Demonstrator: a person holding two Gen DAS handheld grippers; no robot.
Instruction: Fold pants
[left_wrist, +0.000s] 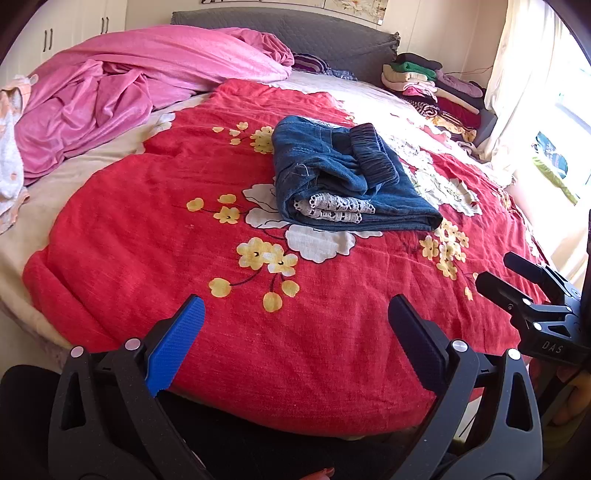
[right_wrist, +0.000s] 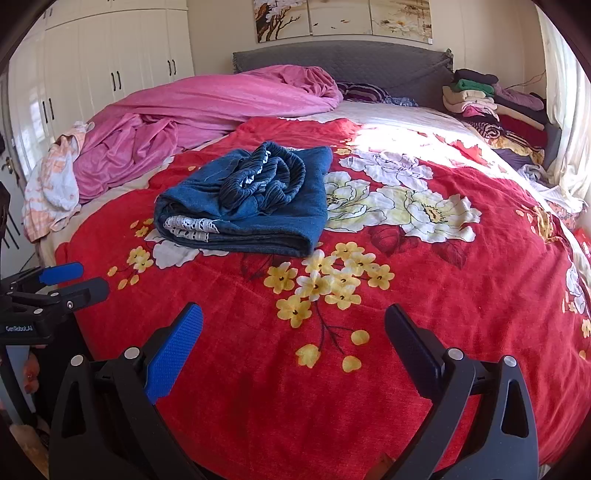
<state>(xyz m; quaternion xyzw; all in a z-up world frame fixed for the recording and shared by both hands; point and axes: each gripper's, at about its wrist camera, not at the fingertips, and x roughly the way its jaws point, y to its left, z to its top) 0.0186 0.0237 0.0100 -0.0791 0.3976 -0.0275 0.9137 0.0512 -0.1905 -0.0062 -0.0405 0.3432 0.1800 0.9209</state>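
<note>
In the left wrist view, the left tool (left_wrist: 295, 314) hangs over the near edge of the bed with its jaws spread wide and nothing between them. Folded blue denim pants (left_wrist: 347, 177) with a dark elastic waistband and white lace trim lie on the red flowered blanket (left_wrist: 184, 258), toward the middle of the bed, well apart from the tool. The right tool (left_wrist: 506, 273) shows at the right edge, also spread and empty. A crumpled pink blanket (left_wrist: 110, 92) lies toward the bed's far left corner, and a stack of folded clothes (left_wrist: 428, 85) sits at the far right corner.

In the right wrist view, the right tool (right_wrist: 293, 319) is spread and empty above the near edge. The pants (right_wrist: 251, 199) lie left of the bed's middle. The left tool (right_wrist: 85, 278) shows at the left edge, spread.
</note>
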